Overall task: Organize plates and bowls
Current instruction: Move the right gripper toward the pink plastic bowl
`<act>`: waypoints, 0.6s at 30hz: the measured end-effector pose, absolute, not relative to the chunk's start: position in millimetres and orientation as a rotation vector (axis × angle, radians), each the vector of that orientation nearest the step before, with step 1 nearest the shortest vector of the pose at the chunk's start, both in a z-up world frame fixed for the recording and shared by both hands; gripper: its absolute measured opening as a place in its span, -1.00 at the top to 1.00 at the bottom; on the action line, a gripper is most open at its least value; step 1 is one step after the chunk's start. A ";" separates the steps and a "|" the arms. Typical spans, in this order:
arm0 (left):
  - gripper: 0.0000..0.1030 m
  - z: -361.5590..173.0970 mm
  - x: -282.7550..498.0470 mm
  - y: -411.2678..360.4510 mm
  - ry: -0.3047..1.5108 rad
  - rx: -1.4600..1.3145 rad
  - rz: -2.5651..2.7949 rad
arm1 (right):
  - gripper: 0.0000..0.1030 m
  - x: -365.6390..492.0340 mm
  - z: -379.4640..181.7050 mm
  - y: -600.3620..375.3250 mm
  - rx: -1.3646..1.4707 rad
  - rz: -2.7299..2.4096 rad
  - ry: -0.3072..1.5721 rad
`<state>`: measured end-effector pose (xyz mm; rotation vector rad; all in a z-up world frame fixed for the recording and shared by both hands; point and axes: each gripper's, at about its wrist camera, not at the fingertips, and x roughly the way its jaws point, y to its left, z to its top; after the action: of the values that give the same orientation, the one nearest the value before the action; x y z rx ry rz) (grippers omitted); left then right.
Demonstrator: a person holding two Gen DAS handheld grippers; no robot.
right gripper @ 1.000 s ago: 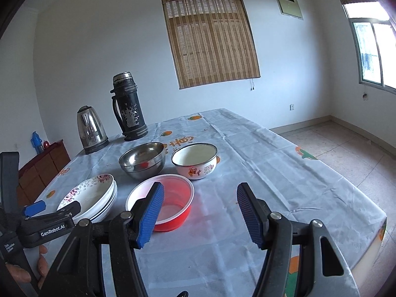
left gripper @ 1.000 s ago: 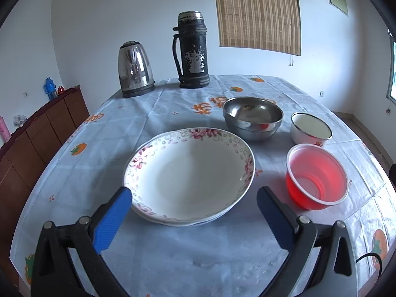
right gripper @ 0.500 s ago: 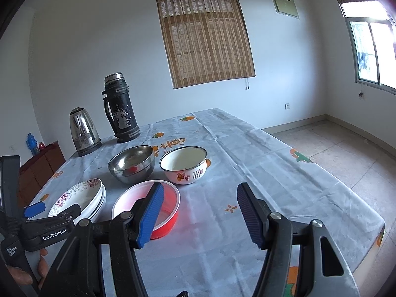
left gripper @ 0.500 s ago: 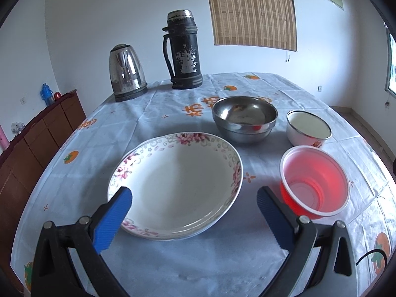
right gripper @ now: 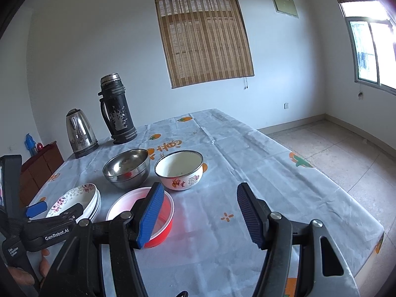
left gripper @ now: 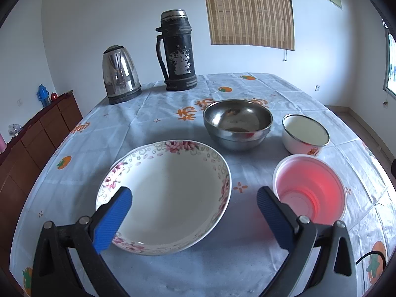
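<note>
Two stacked white floral-rimmed ceramic plates [left gripper: 170, 193] sat near the surface's [left gripper: 148, 272] left front edge, with the left claw [left gripper: 194, 219] spread wide above their near rim, gripping nothing. Behind them, toward the middle, stood a round stainless steel bowl [left gripper: 237, 123] and a white enamel bowl [left gripper: 305, 133]. A red plastic bowl [left gripper: 309, 189] sat just beside the plates' right. The right claw [right gripper: 200, 219] hung spread and empty over the front edge.

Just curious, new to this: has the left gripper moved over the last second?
Yes. The left gripper has closed in on the floral plate, which fills more of its view; its left pad now overlaps the rim.
</note>
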<state>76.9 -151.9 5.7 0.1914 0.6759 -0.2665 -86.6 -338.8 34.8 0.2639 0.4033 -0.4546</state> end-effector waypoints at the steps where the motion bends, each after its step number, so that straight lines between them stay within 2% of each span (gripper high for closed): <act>1: -0.99 5.5 77.4 -152.0 0.677 0.191 -0.267 | -0.23 -86.1 35.1 -339.6 0.266 -0.454 0.403; 18: -0.99 6.4 91.0 -162.7 0.695 0.175 -0.276 | -0.23 -77.1 37.9 -347.7 0.259 -0.450 0.407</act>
<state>91.0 -162.7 6.4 0.1753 0.6950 -0.2762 -77.1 -347.7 37.9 0.2591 0.4069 -0.4496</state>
